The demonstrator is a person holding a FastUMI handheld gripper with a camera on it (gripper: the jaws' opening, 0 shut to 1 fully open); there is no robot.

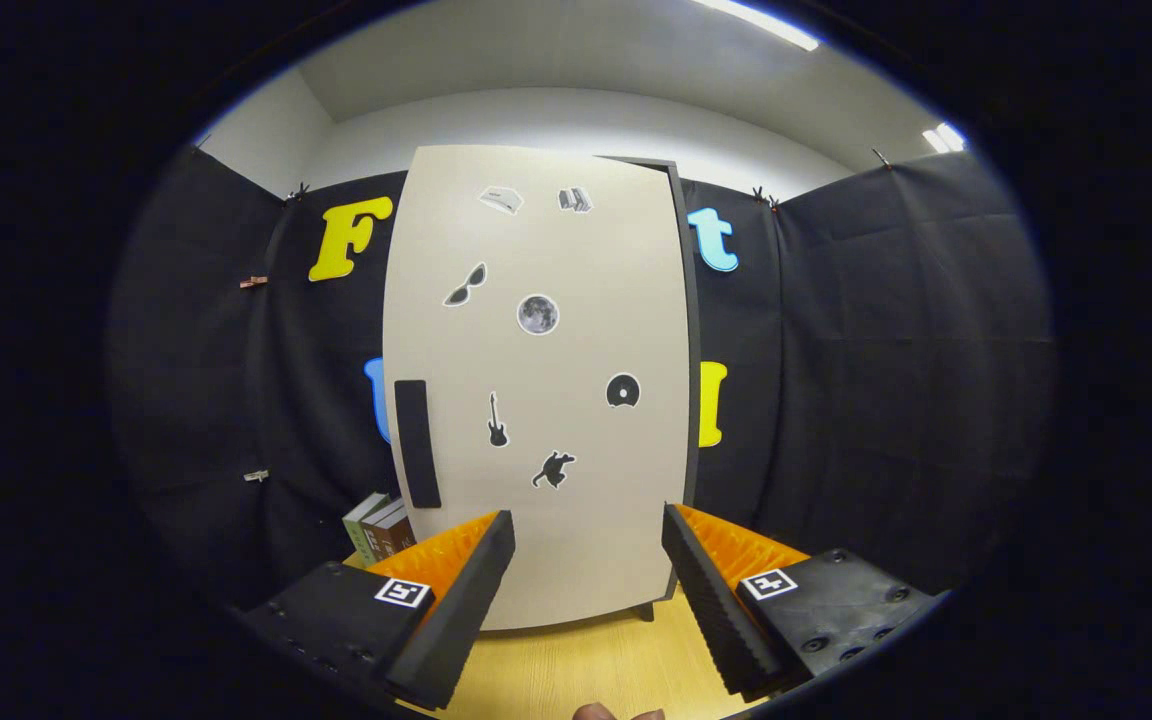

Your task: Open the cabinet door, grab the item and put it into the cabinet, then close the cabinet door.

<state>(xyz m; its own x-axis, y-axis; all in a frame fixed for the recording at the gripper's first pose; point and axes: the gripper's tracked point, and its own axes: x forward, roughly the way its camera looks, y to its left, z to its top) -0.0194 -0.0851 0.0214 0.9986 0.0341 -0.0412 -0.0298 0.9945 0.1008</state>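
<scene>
A tall beige cabinet door [536, 380] stands shut straight ahead of me, dotted with small stickers. Its black handle strip [417, 443] runs vertically near the door's left edge. The cabinet's dark side [688, 330] shows along the right edge. My gripper [588, 525] is open, its two black-padded orange fingers [466, 590] spread wide a short way in front of the door's lower part, with nothing between them. A couple of books [381, 530] stand on the table just left of the cabinet, beyond the left finger.
The cabinet stands on a light wooden table [586, 665]. Black cloth walls [886, 380] close in behind and on both sides. A bit of a hand [616, 713] shows at the table's near edge.
</scene>
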